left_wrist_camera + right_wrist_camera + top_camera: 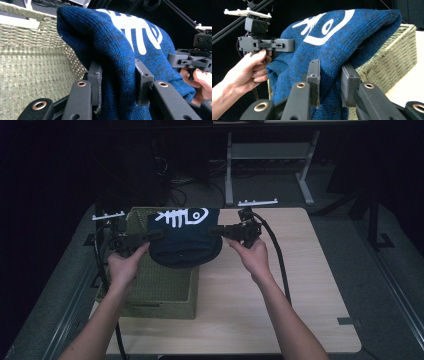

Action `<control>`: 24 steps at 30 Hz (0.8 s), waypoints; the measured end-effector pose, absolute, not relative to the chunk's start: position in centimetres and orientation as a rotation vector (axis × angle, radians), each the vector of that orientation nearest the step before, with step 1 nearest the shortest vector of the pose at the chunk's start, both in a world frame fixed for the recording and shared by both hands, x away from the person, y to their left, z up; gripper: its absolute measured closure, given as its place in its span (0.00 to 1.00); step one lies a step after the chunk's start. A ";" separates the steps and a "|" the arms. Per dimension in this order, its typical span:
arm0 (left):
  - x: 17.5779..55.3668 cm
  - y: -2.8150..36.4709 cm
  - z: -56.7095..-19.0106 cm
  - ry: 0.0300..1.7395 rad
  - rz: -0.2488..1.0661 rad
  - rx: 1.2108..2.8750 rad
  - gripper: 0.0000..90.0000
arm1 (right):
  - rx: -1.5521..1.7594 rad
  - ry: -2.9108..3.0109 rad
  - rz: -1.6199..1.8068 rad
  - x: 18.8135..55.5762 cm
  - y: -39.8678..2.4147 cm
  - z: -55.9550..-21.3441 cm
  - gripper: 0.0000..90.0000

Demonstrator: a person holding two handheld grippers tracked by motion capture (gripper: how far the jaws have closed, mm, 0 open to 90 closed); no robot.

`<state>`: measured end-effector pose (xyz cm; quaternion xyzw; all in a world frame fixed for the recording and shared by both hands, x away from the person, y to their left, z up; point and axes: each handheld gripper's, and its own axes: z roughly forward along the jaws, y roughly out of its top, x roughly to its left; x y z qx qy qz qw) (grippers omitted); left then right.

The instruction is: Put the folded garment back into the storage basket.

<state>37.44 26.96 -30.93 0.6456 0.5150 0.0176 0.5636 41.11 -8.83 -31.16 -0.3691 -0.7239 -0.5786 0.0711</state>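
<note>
- The left gripper (pixel 118 85) has its jaws clamped on a fold of the blue knit hat (pixel 186 237), at the hat's left edge.
- The right gripper (pixel 330 82) pinches the hat's opposite edge the same way.
- Between them the hat hangs in the air, its white fish-skeleton print (pixel 181 216) facing up.
- It is over the far end of the woven basket (pixel 160 292).
- The basket sits on the left of the wooden worktop (pixel 300 285).

One blue knit hat (pixel 185 237), one woven basket (pixel 160 290), two tools, one table (pixel 300 285).
</note>
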 end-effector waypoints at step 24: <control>36.9 30.8 -31.8 1.290 0.072 1.474 0.72 | -1.080 -2.165 -1.696 41.9 -4.2 -32.6 0.80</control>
